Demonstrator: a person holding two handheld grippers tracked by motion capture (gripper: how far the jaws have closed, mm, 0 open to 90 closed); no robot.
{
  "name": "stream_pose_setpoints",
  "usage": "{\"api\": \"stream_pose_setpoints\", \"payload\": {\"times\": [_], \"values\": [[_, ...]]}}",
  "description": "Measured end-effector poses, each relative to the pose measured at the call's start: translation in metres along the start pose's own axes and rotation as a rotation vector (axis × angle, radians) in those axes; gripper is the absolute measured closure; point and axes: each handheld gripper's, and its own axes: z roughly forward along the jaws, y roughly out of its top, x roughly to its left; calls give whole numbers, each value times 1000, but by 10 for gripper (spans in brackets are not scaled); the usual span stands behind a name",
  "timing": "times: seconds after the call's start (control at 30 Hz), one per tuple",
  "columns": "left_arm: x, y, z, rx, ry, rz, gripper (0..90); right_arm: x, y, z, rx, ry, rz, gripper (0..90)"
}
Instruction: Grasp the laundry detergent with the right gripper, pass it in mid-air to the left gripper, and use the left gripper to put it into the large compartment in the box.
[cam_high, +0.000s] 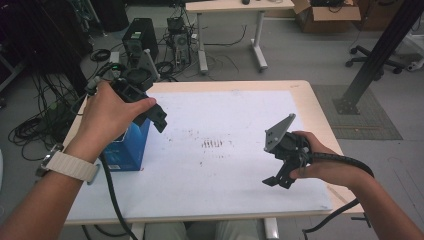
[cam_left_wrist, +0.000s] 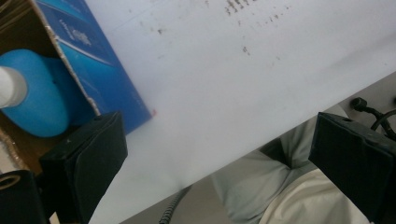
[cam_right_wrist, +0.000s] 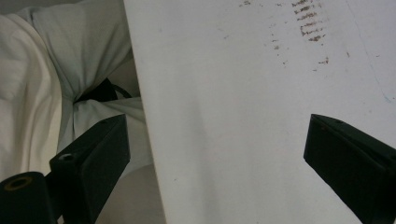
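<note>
One blue box (cam_high: 131, 145) stands open-topped on the table (cam_high: 305, 95), just below and behind the left gripper (cam_high: 152, 117) as the high view shows it, near the table's left edge. In the left gripper view the box (cam_left_wrist: 100, 70) lies beyond the left jaw, its cardboard flaps spread, and inside it rests a blue bottle (cam_left_wrist: 39, 95) with a white cap (cam_left_wrist: 10, 86). The left gripper (cam_left_wrist: 219, 154) has nothing between its jaws, which stand wide apart over the white sheet (cam_left_wrist: 243, 74) covering the table; no pad touches the box. The left hand (cam_high: 107, 117) holds this gripper above the box's top, and a pale watch strap (cam_high: 70, 165) wraps the wrist.

The right gripper (cam_high: 277, 177) sits well apart from the box, off toward the table's near right corner, held by the right hand (cam_high: 317, 160) low over the white sheet (cam_high: 240, 165). Its grey plate (cam_high: 279, 132) tilts up on top. In the right gripper view the right gripper (cam_right_wrist: 217, 163) also has its jaws spread wide with nothing between them, hovering above the sheet's near edge, with the person's pale trousers (cam_right_wrist: 60, 70) beyond that edge. A patch of small brown marks (cam_high: 212, 144) stains the sheet between the two grippers.
</note>
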Motion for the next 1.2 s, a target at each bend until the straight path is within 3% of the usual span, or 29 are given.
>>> {"api": "stream_pose_setpoints", "payload": {"times": [0.37, 1.2], "values": [[-15, 5, 7, 9, -14, 37, 46, -1, 0, -2, 2, 3, 6, 70], [-25, 13, 19, 11, -35, 72, 49, -5, 4, -3, 6, 7, 11, 70]]}}
